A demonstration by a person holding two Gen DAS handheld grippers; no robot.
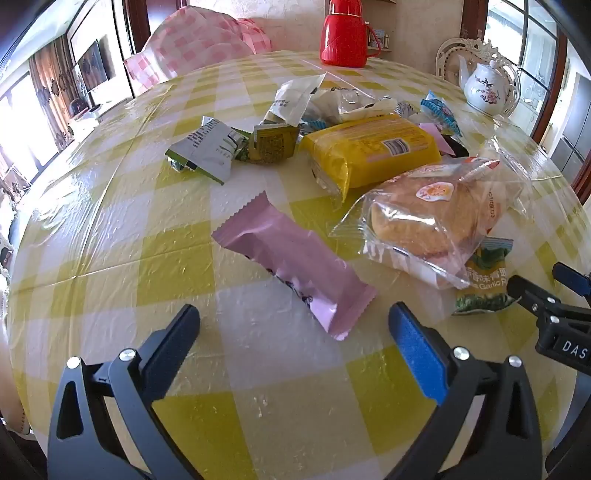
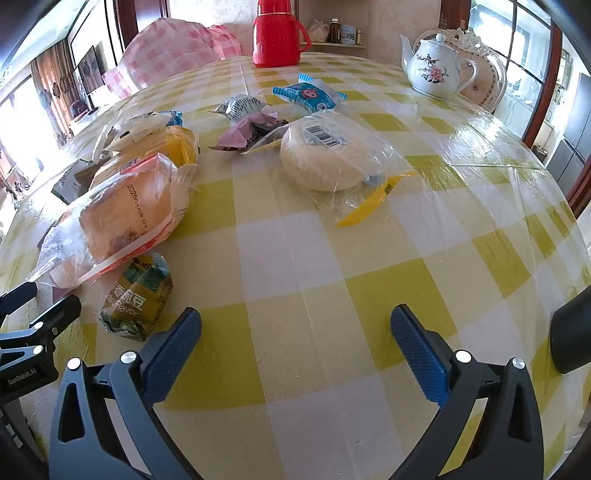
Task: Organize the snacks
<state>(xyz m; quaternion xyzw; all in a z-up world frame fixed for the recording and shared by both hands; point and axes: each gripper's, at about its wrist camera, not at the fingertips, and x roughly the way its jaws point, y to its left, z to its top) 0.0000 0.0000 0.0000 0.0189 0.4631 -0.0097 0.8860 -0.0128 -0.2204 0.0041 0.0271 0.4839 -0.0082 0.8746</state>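
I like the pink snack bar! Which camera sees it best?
The left wrist view: the pink snack bar lies whole on the table right in front of the open left hand-held gripper. The right wrist view does not show it at all.

Yellow-white checked tablecloth (image 1: 110, 229); plain pink wrapper (image 1: 295, 266); yellow pack (image 1: 369, 147); red thermos (image 1: 343, 33); white teapot (image 2: 432, 70), pink floral print.

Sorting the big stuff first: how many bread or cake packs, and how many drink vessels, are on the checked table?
Bread or cake packs: 3 (yellow-wrapped loaf, brown bun in a clear bag, round white cake in a clear bag)
Drink vessels: 2 (red plastic flask, white floral teapot)
Total: 5
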